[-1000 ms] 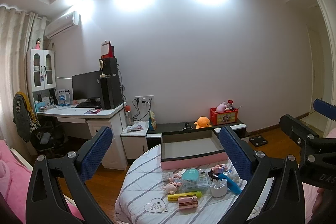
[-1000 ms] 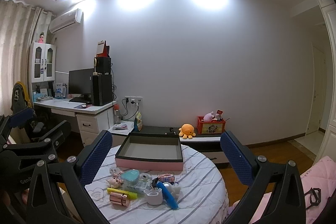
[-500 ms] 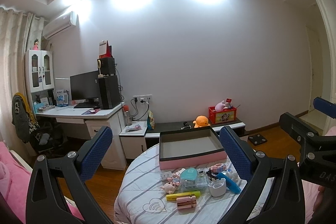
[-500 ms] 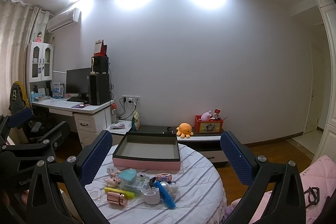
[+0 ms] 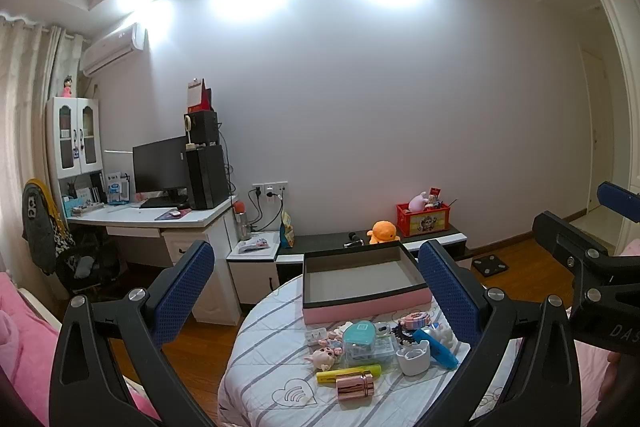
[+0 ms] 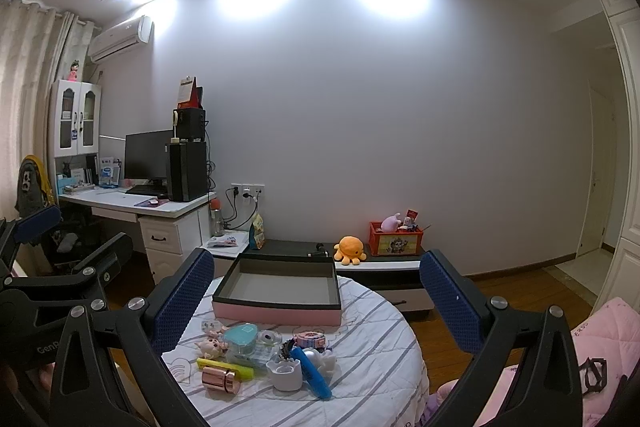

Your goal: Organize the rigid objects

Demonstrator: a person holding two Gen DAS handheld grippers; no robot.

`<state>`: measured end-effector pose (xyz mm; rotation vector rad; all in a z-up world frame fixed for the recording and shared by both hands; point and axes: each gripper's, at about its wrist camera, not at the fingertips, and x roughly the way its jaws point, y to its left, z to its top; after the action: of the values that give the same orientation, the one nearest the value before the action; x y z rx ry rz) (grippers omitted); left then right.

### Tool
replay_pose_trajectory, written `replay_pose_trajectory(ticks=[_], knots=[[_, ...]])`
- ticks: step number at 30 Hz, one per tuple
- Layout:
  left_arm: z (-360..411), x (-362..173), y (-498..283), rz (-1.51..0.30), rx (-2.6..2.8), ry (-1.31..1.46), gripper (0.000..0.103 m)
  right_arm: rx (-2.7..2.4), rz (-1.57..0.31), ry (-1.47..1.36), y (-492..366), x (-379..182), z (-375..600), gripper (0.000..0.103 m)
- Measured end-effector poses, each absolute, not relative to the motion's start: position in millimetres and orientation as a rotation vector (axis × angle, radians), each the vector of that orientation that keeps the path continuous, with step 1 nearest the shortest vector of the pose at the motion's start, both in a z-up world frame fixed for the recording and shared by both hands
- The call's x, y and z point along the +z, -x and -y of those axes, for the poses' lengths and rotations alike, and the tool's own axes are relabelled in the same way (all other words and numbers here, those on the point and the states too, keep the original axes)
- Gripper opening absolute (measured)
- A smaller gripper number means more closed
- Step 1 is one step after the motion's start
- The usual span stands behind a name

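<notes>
Left wrist view: my left gripper [image 5: 316, 291] is spread wide, gripping nothing, same for my right gripper [image 6: 316, 295]. Nearest me, in front of the pink tray [image 5: 362, 289], a rose-gold cylinder [image 5: 355, 384] lies on its side, long axis left-right, touching a yellow highlighter [image 5: 348, 373]. A blue marker [image 5: 434, 347] angles toward the tray. No readable labels.

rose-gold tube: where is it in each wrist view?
Left wrist: rose-gold tube at bottom centre, nearest item on the table, just below the yellow marker.
Right wrist: bottom left of centre, again below the marker.
Shared landmark: pink box behind the clutter.
</notes>
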<state>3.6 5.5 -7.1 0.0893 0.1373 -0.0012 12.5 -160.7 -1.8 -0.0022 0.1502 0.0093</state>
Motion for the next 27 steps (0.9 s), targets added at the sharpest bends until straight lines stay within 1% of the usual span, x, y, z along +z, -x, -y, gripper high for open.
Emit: replay_pose_trajectory(ticks=[27], knots=[[-5.9,-9.9,-6.5,-0.159,-0.004,-0.093,0.103,0.012,-0.174,0.018,-15.6,-3.1,156.3,0.103]])
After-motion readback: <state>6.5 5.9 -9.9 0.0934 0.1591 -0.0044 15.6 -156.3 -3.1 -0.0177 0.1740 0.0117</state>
